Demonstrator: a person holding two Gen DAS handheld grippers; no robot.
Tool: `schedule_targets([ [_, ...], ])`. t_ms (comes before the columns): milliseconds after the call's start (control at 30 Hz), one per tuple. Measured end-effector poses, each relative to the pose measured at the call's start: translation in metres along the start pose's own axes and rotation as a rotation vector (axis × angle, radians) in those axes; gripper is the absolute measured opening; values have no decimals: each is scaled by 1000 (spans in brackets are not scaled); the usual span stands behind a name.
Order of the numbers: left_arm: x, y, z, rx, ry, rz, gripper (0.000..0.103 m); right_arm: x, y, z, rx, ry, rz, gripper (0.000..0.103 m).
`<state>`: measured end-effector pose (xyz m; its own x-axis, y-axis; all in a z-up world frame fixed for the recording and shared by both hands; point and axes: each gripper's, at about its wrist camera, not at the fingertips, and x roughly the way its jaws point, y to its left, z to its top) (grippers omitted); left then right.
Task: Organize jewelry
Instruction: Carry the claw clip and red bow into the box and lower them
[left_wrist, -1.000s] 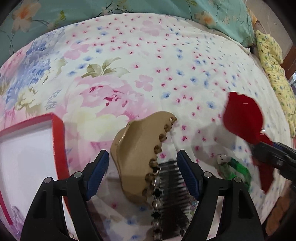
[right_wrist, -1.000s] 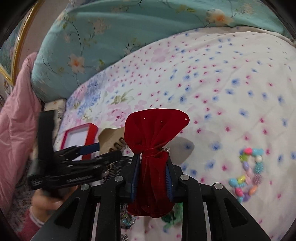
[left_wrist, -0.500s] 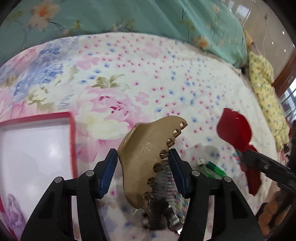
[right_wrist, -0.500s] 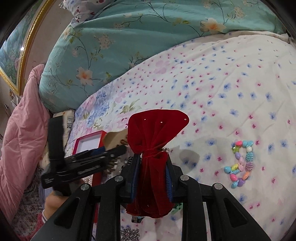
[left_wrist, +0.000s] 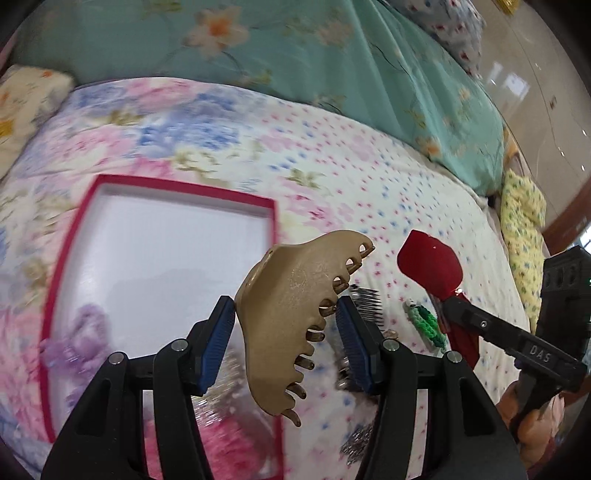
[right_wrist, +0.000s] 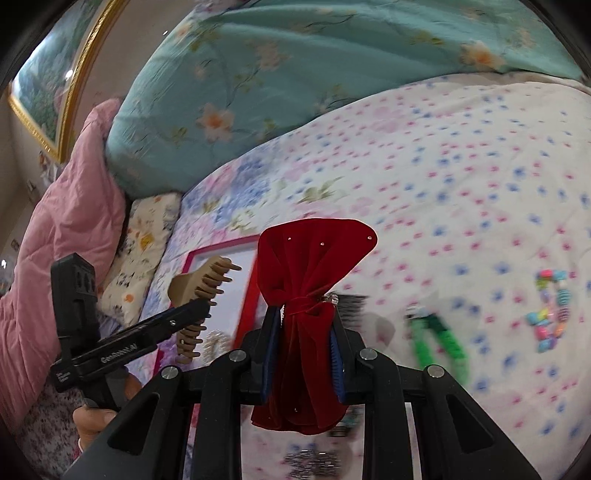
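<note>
My left gripper (left_wrist: 284, 332) is shut on a tan hair claw clip (left_wrist: 295, 306) and holds it in the air over the right edge of a red-rimmed white box (left_wrist: 162, 258). A lilac scrunchie (left_wrist: 77, 339) and something pink lie in the box. My right gripper (right_wrist: 303, 347) is shut on a red velvet bow (right_wrist: 310, 288), held above the bedspread. The bow also shows in the left wrist view (left_wrist: 430, 262), and the claw clip in the right wrist view (right_wrist: 201, 291).
On the floral bedspread (right_wrist: 443, 155) lie a black comb (left_wrist: 365, 301), a green braided band (right_wrist: 439, 339), a colourful bead bracelet (right_wrist: 550, 310) and silver sparkly pieces (left_wrist: 358, 446). A teal pillow (right_wrist: 295, 74) and a pink quilt (right_wrist: 66, 236) lie behind.
My left gripper closed on the tan claw clip, lifted it off the bed and carried it left toward the red box. My right gripper rose, still holding the red bow.
</note>
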<state>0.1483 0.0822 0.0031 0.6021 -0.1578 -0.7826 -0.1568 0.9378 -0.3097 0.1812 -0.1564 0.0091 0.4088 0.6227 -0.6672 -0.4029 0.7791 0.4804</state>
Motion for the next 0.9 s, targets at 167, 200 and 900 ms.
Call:
schedule_targets([
  [167, -18, 32, -3, -52, -24, 30, 56, 18, 33, -5, -43, 21, 29, 24],
  [200, -20, 38, -4, -61, -28, 35, 56, 21, 37, -6, -48, 24, 34, 24],
  [900, -5, 107, 15, -132, -39, 144, 56, 120, 101, 3, -120, 103, 74, 24],
])
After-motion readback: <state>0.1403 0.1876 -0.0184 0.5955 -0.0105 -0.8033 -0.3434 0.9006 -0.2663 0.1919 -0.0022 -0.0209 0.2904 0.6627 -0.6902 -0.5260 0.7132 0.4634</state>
